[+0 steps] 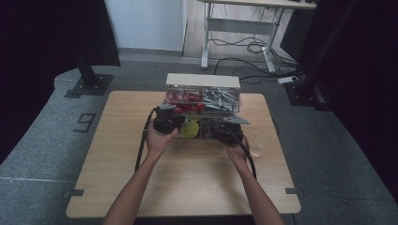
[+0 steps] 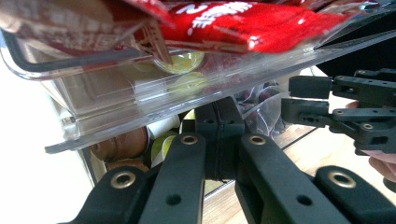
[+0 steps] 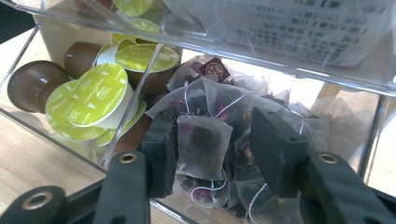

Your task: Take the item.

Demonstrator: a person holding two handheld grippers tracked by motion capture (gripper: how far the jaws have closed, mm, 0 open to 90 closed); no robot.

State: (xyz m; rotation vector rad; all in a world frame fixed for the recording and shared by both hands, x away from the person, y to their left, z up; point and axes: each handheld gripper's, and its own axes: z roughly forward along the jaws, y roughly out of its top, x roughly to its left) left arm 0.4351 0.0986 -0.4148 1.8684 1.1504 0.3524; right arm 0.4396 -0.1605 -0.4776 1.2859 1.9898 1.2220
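Wooden table (image 1: 117, 168) carries clear organizer (image 1: 202, 93). Right gripper (image 3: 212, 154) spread around tea bag (image 3: 201, 147) in lower drawer – not yet pinched. Left gripper (image 2: 219, 135) pressed together under upper tray – nothing extracted.

A clear two-tier organizer (image 1: 202, 101) stood at the far middle of the desk (image 1: 183, 187). Its upper tier held red packets (image 2: 243, 23) on one side and pale sachets (image 1: 220, 98) on the other. In the lower tier, brown coffee capsules (image 3: 88, 93) with lime-green lids lay jumbled beside a heap of mesh tea bags (image 3: 205, 140), a clear divider between them.
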